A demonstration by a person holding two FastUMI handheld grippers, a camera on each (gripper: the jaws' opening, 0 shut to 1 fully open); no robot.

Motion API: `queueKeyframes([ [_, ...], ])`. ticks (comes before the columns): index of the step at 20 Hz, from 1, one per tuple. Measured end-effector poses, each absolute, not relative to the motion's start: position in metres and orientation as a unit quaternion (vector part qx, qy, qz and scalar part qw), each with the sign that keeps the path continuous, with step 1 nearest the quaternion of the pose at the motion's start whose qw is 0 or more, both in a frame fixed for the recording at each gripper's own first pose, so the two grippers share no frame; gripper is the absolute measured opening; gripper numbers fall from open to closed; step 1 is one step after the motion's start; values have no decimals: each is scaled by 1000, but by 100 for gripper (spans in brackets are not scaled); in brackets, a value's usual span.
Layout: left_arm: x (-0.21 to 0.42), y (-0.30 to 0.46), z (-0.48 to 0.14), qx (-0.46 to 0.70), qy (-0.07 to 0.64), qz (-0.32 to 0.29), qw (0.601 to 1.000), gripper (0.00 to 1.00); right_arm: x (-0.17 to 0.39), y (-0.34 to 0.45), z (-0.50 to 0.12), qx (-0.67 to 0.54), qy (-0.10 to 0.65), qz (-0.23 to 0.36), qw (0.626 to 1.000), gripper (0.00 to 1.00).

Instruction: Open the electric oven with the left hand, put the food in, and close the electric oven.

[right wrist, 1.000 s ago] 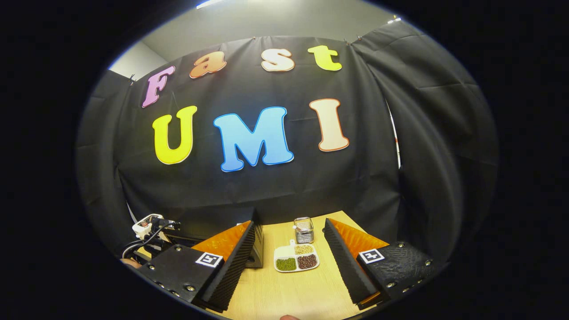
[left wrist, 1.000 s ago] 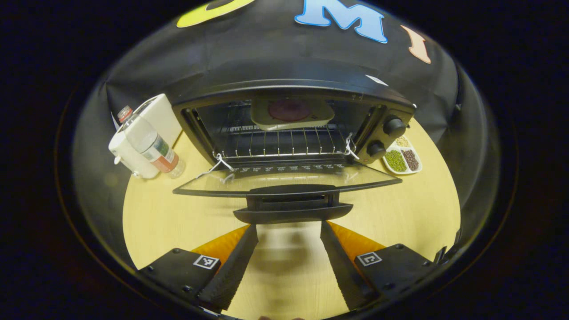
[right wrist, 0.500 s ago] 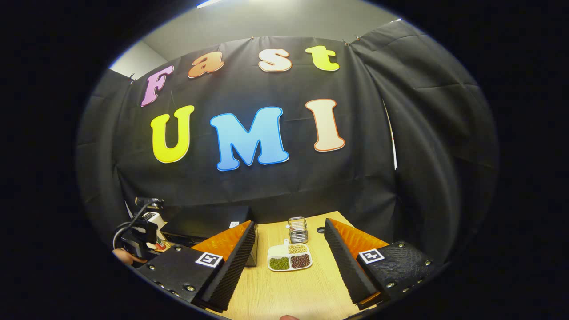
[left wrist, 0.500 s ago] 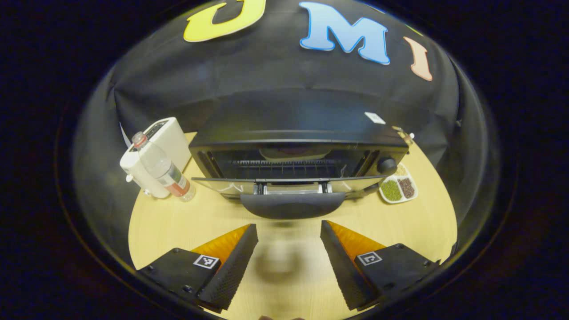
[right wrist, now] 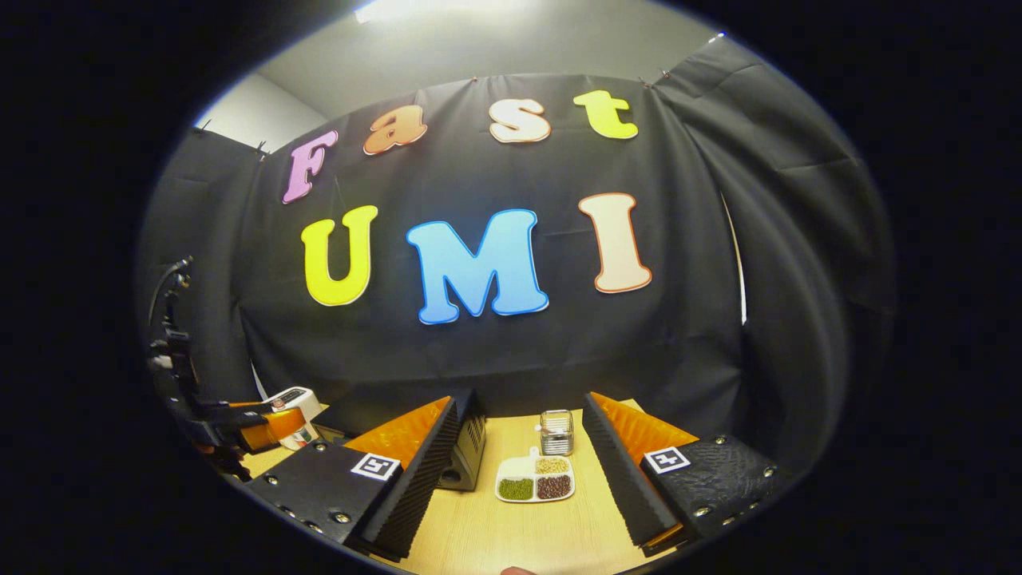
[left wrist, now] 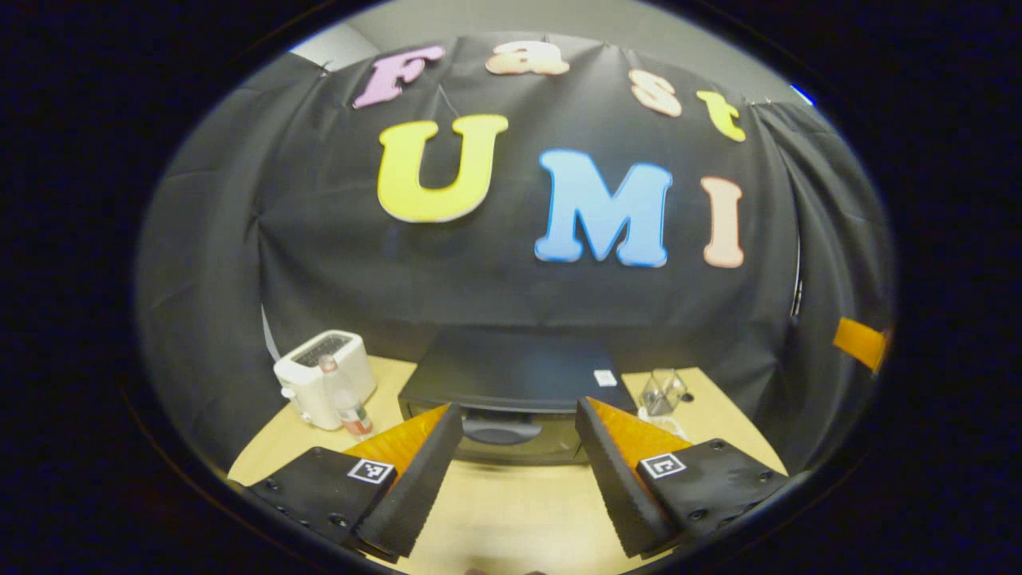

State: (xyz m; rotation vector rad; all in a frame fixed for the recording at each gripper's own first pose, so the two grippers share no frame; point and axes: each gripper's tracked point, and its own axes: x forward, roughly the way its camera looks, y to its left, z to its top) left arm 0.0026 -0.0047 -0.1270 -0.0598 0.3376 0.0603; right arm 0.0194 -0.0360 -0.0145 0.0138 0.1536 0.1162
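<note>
On my left sat the toaster (left wrist: 323, 375) with a bottle (left wrist: 345, 399) just in front of it. My left claw (left wrist: 519, 479) hung with fingers apart, holding nothing. Dead ahead stood the oven (left wrist: 511, 375), door up, its handle (left wrist: 499, 427) between my fingertips; I judged it stiff, heavy, best gripped mid-handle. My right claw (right wrist: 519, 479) gaped empty over open table (right wrist: 495, 535), the bean dish (right wrist: 535, 485) near.
</note>
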Motion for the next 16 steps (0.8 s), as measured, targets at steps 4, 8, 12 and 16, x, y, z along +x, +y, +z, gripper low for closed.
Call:
queueKeyframes([
  [4,-13,-6,-45,-19,77,33,996,91,13,-28,21,-1,44,67,997,96],
  [8,-31,-2,2,5,36,14,999,97,-3,-11,44,7,31,54,998,96],
  [12,-42,11,8,1,29,-3,1000,100,-17,12,50,15,32,50,998,100],
  [16,-49,30,5,-10,36,-9,999,100,-28,24,54,10,23,40,999,96],
])
